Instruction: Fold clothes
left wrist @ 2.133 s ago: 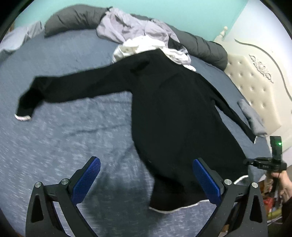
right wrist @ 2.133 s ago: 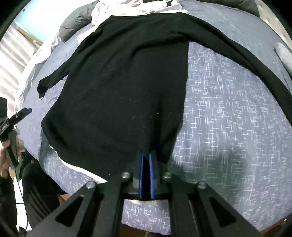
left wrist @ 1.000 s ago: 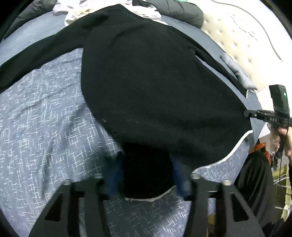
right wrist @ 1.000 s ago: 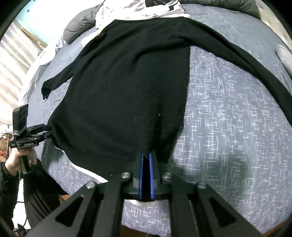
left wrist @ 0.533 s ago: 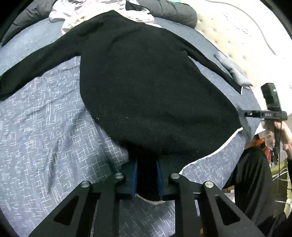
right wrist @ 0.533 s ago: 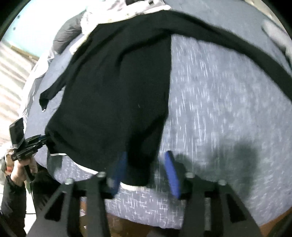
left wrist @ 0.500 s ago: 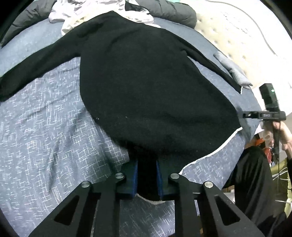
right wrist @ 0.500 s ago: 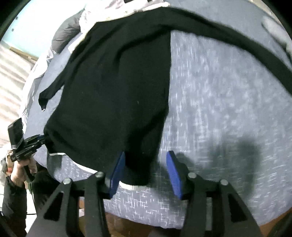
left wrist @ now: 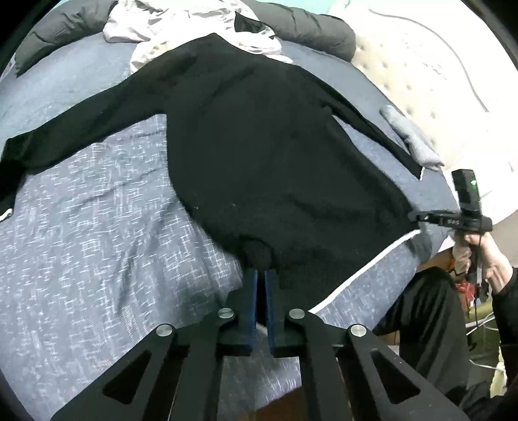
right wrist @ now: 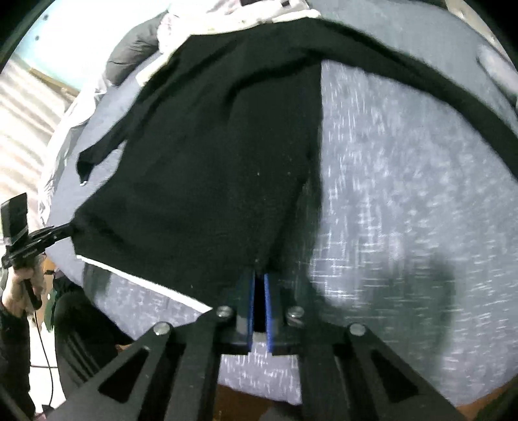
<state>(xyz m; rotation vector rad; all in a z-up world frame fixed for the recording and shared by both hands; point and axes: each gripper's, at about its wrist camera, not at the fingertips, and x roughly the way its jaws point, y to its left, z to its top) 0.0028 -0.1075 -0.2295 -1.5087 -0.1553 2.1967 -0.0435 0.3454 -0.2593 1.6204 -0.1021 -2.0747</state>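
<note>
Both the left gripper and right gripper pinch the black sweater's hem on the speckled blue bed; beyond it, a tufted headboard.

Black sweater — matt, fuzzy knit; bedspread — woven cloth (white-flecked); headboard tufted, smooth.

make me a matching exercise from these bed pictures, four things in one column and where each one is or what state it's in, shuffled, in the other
Things:
1. black sweater
2. left gripper
3. pile of pale clothes
4. small grey folded cloth

Places or states:
A. heaped at the far end of the bed, beyond the collar
B. lying by the cream headboard
C. spread flat, sleeves out to both sides
D. shut on the hem

Pairs: 1-C, 2-D, 3-A, 4-B
</note>
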